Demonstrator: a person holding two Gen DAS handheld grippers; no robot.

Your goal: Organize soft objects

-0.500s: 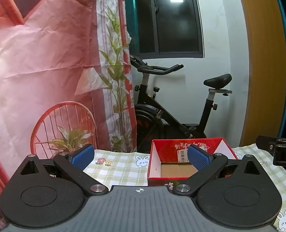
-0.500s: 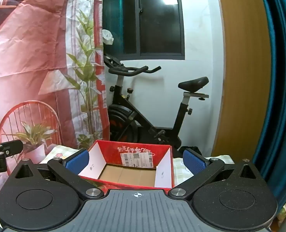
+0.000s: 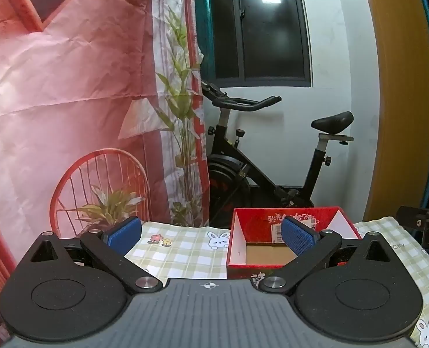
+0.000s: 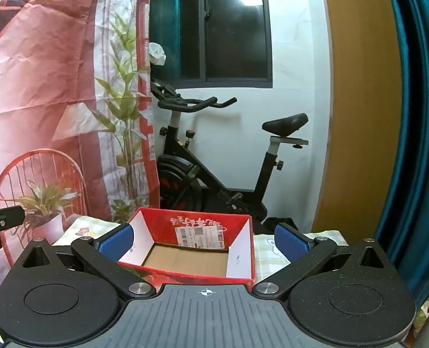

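left gripper [image 3: 211,236] – jaws spread, empty | right gripper [image 4: 204,239] – jaws spread, empty | box [image 4: 237,261] open-topped on cloth [image 3: 185,249], likely ready to receive soft items | none in view

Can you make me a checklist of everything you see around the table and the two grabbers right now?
Surface: table under a checked tablecloth with bunny and flower prints.
Job's things: open red cardboard box, inside looks empty; no soft objects seen.
Clutter: nothing seen.
Grippers: left gripper open, nothing between its blue pads; right gripper open, nothing held, box ahead of it.
Cables: nothing seen.
Surroundings: black exercise bike, dark window, pink printed backdrop, teal curtain.
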